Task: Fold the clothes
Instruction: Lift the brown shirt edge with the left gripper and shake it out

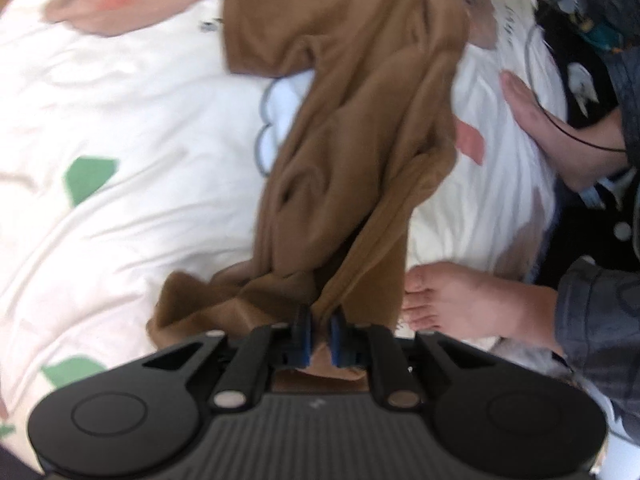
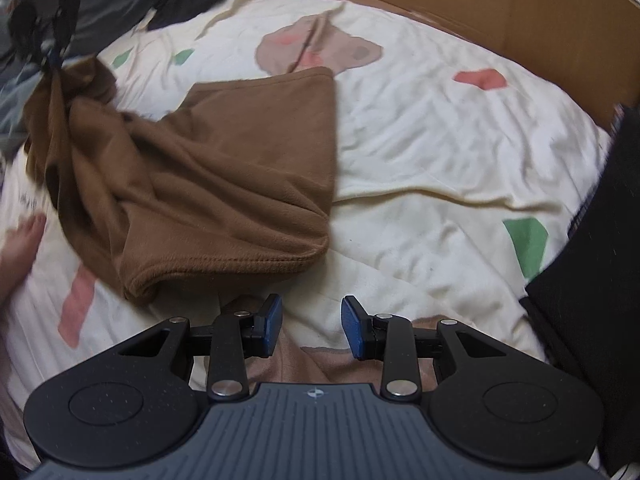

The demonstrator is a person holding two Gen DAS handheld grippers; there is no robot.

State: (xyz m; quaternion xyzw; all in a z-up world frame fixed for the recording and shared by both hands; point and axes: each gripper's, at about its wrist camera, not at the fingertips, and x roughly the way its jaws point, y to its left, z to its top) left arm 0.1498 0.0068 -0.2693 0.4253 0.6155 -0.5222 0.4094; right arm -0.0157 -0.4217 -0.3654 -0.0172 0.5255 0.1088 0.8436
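Barely begun, as far as can be judged: the one brown garment [image 2: 224, 168] lies on the patterned quilt [image 2: 420, 140], partly flat and partly bunched, with no tidy fold finished. Its far part rests flat with a straight hemmed edge toward the right wrist camera, while the other end is gathered into a twisted rope of cloth that rises to the left gripper [image 1: 321, 334]. That gripper's jaws are pinched nearly together on a thin fold of the brown cloth, and the fabric hangs taut from them down to the quilt. The right gripper [image 2: 311, 326] hovers just short of the hemmed edge with its jaws moderately apart and nothing between them; only quilt shows under the gap. What seems left is most of the job: spreading the bunched end, bringing it over the flat part, and squaring the result. By count: one brown garment, two grippers, one quilt, two bare feet [image 1: 472, 304] of the person standing on the quilt just beside the cloth, and one brown board [image 2: 500, 12] along the far side. Dark clutter at the edges is too blurred to count.
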